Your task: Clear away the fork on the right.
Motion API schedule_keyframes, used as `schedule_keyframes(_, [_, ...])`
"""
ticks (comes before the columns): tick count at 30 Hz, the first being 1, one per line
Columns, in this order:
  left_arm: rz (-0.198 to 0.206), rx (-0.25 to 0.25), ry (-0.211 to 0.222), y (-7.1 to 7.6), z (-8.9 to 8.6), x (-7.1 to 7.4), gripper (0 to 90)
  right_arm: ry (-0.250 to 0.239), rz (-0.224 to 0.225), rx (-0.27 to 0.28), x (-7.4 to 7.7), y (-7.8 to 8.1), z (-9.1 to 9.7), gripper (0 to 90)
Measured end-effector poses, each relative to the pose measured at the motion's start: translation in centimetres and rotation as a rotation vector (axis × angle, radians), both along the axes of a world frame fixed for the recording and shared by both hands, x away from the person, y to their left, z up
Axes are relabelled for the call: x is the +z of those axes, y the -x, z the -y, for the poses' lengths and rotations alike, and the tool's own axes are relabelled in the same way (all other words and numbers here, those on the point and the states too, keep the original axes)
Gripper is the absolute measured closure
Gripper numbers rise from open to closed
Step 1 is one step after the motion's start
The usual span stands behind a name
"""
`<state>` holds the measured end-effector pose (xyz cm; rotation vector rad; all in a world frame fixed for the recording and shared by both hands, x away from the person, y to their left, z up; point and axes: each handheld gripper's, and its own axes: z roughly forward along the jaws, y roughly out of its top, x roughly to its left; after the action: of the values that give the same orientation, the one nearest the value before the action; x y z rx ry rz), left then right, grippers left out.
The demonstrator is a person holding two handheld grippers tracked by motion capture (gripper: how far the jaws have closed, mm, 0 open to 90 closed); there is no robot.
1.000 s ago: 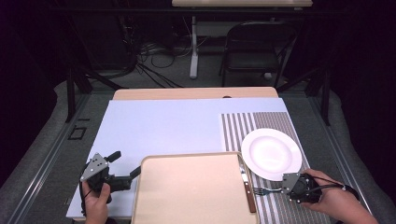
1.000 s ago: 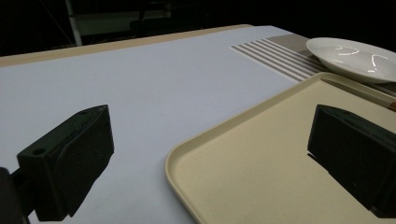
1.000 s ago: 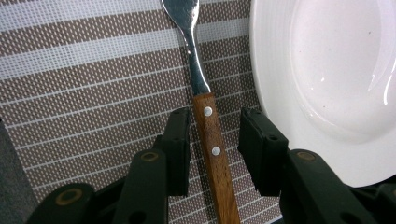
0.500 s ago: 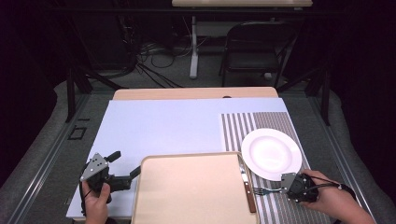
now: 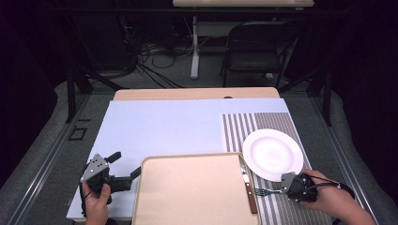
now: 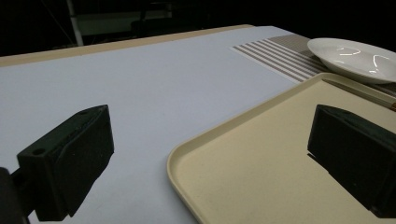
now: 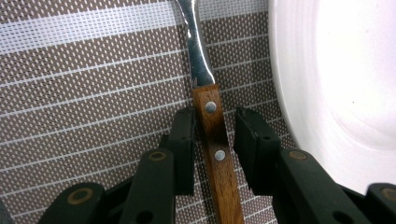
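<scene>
A fork (image 5: 263, 191) with a wooden handle (image 7: 215, 144) lies on the striped placemat (image 5: 244, 124), just below a white plate (image 5: 273, 153). My right gripper (image 5: 283, 189) points left along it. Its jaws straddle the handle: the left pad sits close against it, while a gap shows at the right pad (image 7: 252, 149), so my right gripper (image 7: 212, 151) is open. A knife (image 5: 248, 185) with a wooden handle lies along the right edge of the beige tray (image 5: 192, 187). My left gripper (image 5: 126, 164) is open at the tray's left rim and holds nothing.
In the left gripper view my left gripper (image 6: 212, 158) has one jaw above the tray (image 6: 261, 163) and the other above the pale blue table cover (image 6: 140, 84). The plate (image 6: 355, 56) lies beyond. A folding chair (image 5: 256, 44) stands behind the table.
The right hand has edged slightly left along the fork. The left gripper, tray, plate and knife are where they were.
</scene>
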<state>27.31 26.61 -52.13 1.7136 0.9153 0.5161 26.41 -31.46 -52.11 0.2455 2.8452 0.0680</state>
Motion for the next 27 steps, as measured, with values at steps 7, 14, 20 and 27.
schedule_keyframes(7, [0.001,-0.001,0.001,0.0,0.01,-0.01,0.4,0.011,-0.017,0.008,-0.25,-0.12,-0.13,71.3])
schedule_keyframes(14, [-0.001,-0.001,0.0,0.01,0.02,-0.01,0.4,0.03,-0.013,0.01,-0.16,-0.18,-0.21,71.7])
schedule_keyframes(20, [0.0,0.001,-0.001,0.01,-0.03,0.0,0.4,0.014,-0.045,0.015,-0.31,-0.35,-0.22,75.0])
schedule_keyframes(27, [0.002,0.001,-0.001,0.01,-0.05,0.0,0.4,0.014,-0.05,0.014,-0.29,-0.31,-0.18,76.5])
